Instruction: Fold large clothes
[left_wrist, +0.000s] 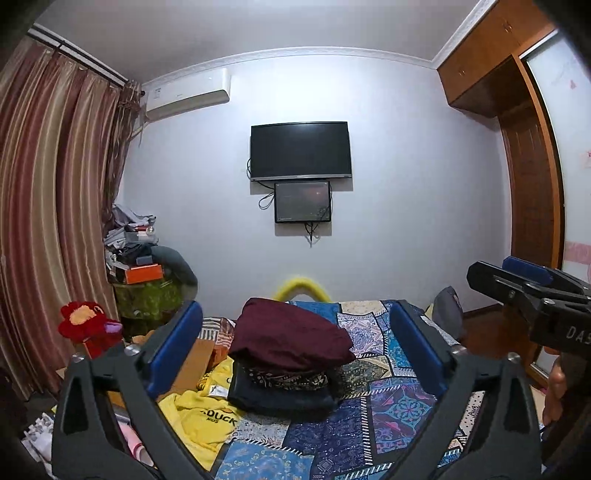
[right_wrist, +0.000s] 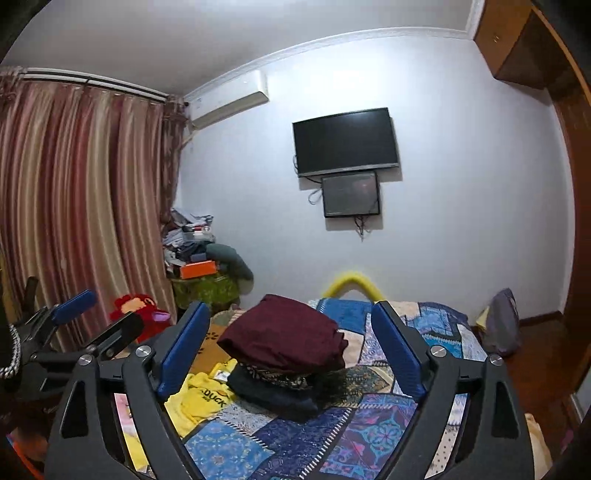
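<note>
A folded maroon garment (left_wrist: 291, 338) lies on top of a stack of dark folded clothes (left_wrist: 280, 391) in the middle of the bed; the stack also shows in the right wrist view (right_wrist: 284, 339). A crumpled yellow garment (left_wrist: 207, 413) with "DUCK" print lies to the stack's left (right_wrist: 201, 397). My left gripper (left_wrist: 295, 343) is open and empty, raised above the bed, its blue pads either side of the stack in view. My right gripper (right_wrist: 288, 343) is open and empty too, held level beside the left one (left_wrist: 517, 280).
The bed has a blue patchwork quilt (left_wrist: 388, 406). A red plush toy (left_wrist: 88, 321) and a cluttered stand (left_wrist: 147, 280) are at the left by the curtains. A TV (left_wrist: 299, 149) hangs on the far wall. A wooden wardrobe (left_wrist: 532, 184) stands at the right.
</note>
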